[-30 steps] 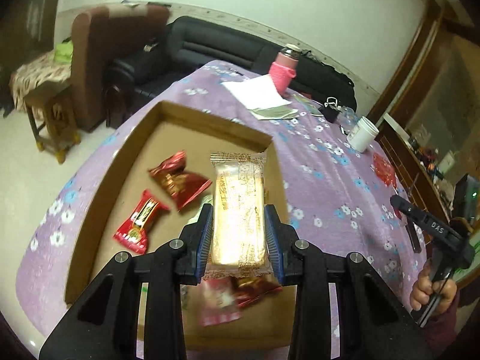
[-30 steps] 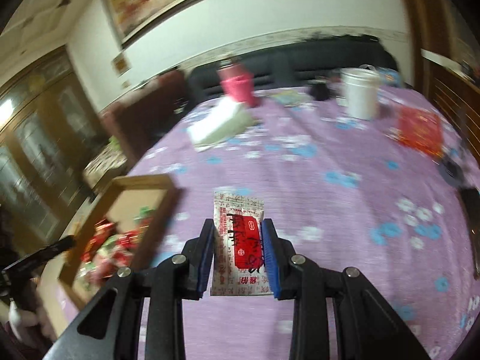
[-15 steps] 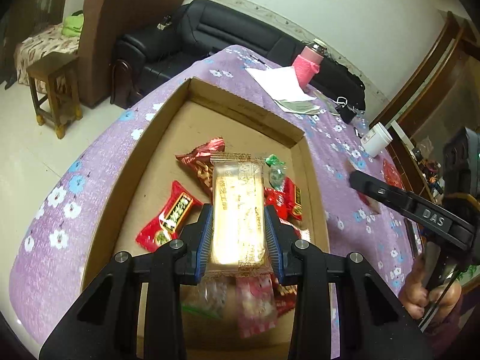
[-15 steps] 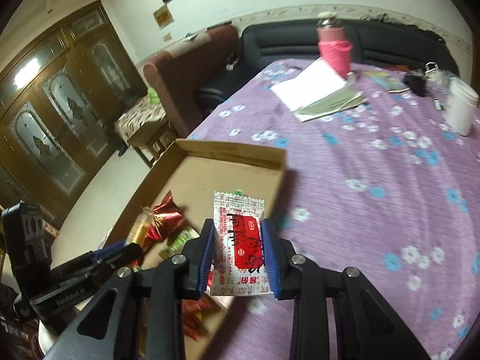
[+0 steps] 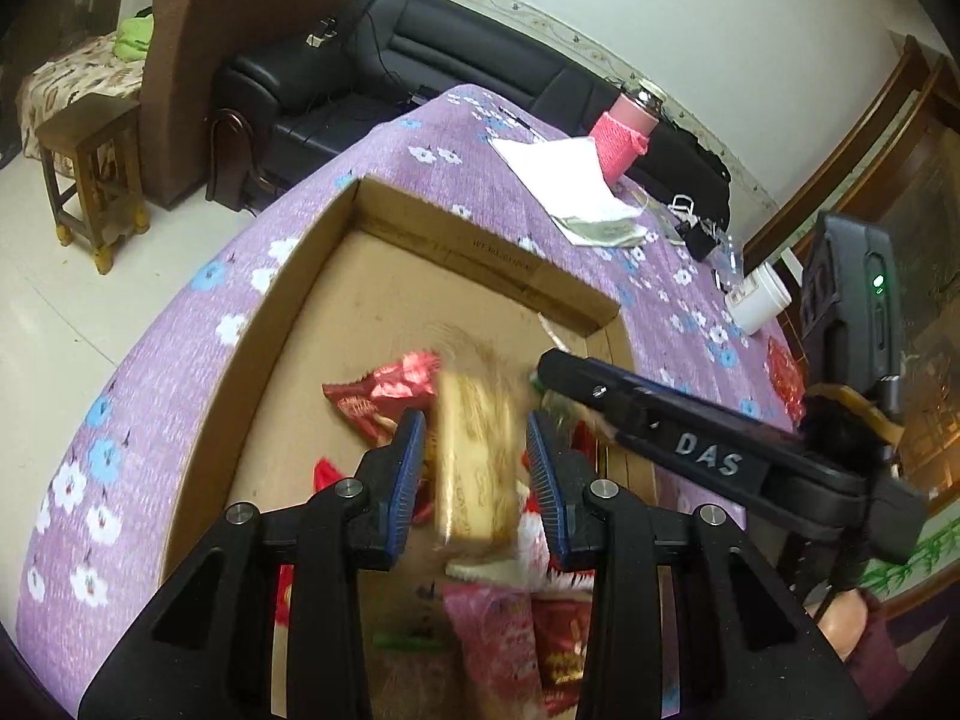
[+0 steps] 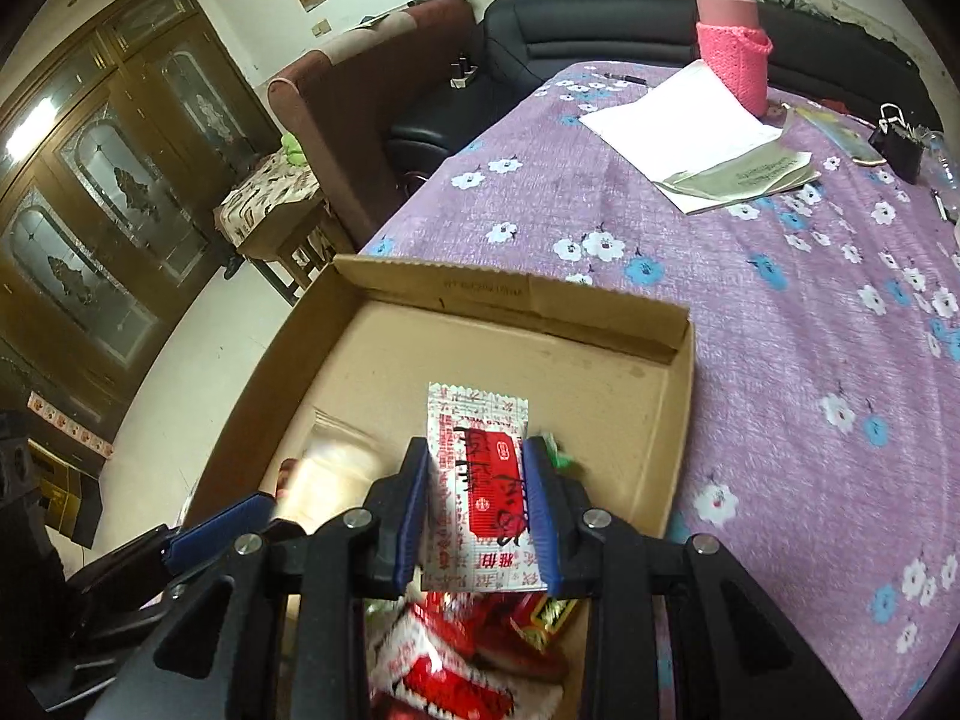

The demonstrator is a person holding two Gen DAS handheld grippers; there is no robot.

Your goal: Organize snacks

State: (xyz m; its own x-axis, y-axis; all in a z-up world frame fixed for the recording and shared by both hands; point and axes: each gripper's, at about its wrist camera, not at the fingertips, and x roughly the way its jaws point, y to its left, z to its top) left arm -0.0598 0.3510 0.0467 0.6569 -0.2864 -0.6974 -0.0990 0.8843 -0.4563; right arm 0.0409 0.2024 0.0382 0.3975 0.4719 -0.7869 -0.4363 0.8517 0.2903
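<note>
Golden cake bar (image 5: 474,462) sits between the left gripper (image 5: 477,480) pads, blurred, with a visible gap on each side; can't tell if the pads are actually pressing it. It hangs over the cardboard tray (image 5: 312,276), above the near pile of red snack packs (image 5: 384,390).

Right gripper (image 6: 477,501) pinches a white-and-red sachet (image 6: 480,480) flat between its blue pads, also over the tray's near half.

Left wrist view only: the right gripper's body marked DAS crossing in from the right, a hand below it at the far right edge, white cup (image 5: 759,300) far right on the purple floral tablecloth (image 5: 180,360).

Right wrist view only: the left gripper's blue finger (image 6: 219,525) low left beside the blurred bar, wooden glass-door cabinet (image 6: 102,180) at left.

Both views: pink-sleeved bottle (image 6: 732,42) and papers (image 6: 690,126) at the far end, black sofa (image 5: 420,60) behind.
</note>
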